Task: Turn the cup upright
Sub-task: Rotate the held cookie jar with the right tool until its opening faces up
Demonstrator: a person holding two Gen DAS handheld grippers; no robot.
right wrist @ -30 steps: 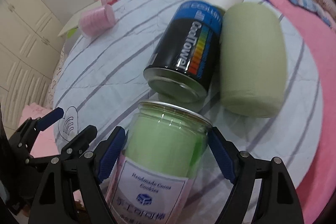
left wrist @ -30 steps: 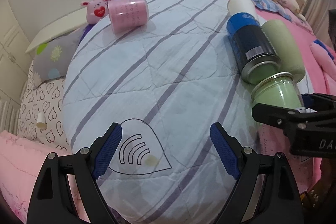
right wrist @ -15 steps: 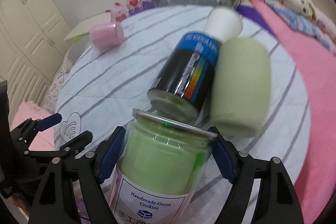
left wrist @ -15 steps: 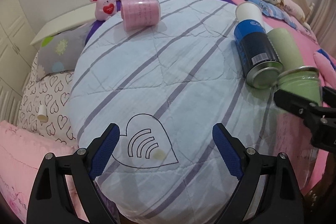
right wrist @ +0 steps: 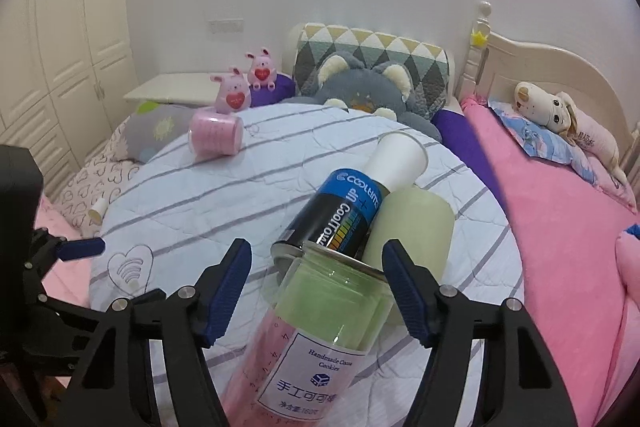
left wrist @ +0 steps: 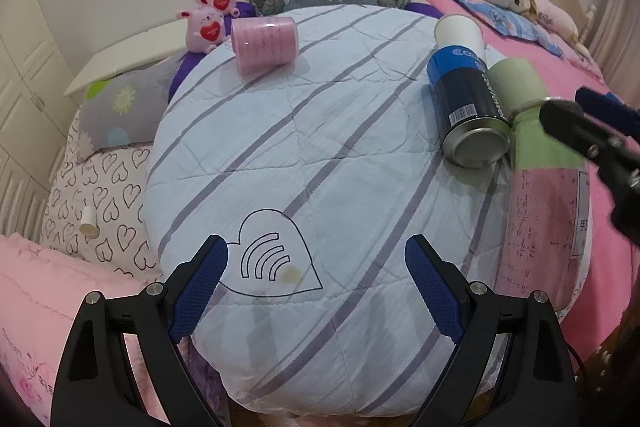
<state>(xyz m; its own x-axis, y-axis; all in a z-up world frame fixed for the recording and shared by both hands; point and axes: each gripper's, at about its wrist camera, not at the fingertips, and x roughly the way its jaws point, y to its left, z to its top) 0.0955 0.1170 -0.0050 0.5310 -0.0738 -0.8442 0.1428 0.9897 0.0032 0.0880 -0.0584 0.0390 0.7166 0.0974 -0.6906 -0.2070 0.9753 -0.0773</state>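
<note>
A clear jar (right wrist: 320, 315) with green and pink contents and a white label stands tilted between my right gripper's (right wrist: 318, 287) blue pads, its metal rim up. The jaws stand wide and I see a gap on the left side. It also shows in the left wrist view (left wrist: 548, 195) at the right edge of the round cushion (left wrist: 304, 155). A dark blue can (right wrist: 340, 215) (left wrist: 468, 107) and a pale green cup (right wrist: 412, 223) lie on their sides behind it. My left gripper (left wrist: 316, 287) is open and empty over the heart logo.
A pink cup (left wrist: 264, 43) lies on its side at the cushion's far left, by two pink plush toys (left wrist: 206, 23). A white paper cup (left wrist: 460, 31) lies past the can. Pillows and a pink bed (right wrist: 560, 227) surround the cushion.
The right gripper has tipped the jar from lying toward upright and raised its view to the room. The left gripper has drawn back a little.
</note>
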